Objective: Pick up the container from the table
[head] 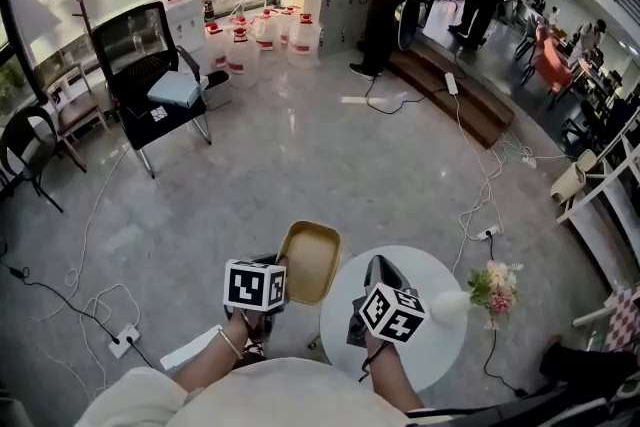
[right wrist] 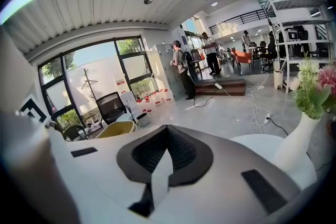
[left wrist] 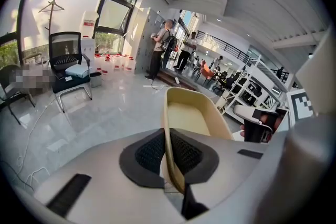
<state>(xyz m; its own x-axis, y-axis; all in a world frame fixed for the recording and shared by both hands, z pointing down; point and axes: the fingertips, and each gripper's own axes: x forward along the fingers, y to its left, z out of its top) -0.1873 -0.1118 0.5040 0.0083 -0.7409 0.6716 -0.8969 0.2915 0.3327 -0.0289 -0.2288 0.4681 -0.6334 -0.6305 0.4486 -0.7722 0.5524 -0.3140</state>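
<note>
The beige plastic container with rounded corners (head: pixel 312 260) is off the table. It hangs in the air above the grey polished floor (head: pixel 300 155), just left of the round white table (head: pixel 440 360) and not touching it. Its open side faces up.

Your left gripper (head: pixel 278 271) grasps it at the near left edge. In the left gripper view the two dark ribbed pads (left wrist: pixel 149 152) are clenched on the thin wall of the container (left wrist: pixel 191 113), one pad on each side of it. The hollow inside shows to the right of the held wall, and the tub reaches away from the jaws.

Your right gripper (head: pixel 380 273) is over the left part of the table, just right of the container and apart from it. In its own view the jaws of the right gripper (right wrist: pixel 167 152) are pressed together with nothing between them, and the container (right wrist: pixel 115 128) shows at the far left.

A white vase with pink flowers (head: pixel 480 295) stands on the right part of the table.
</note>
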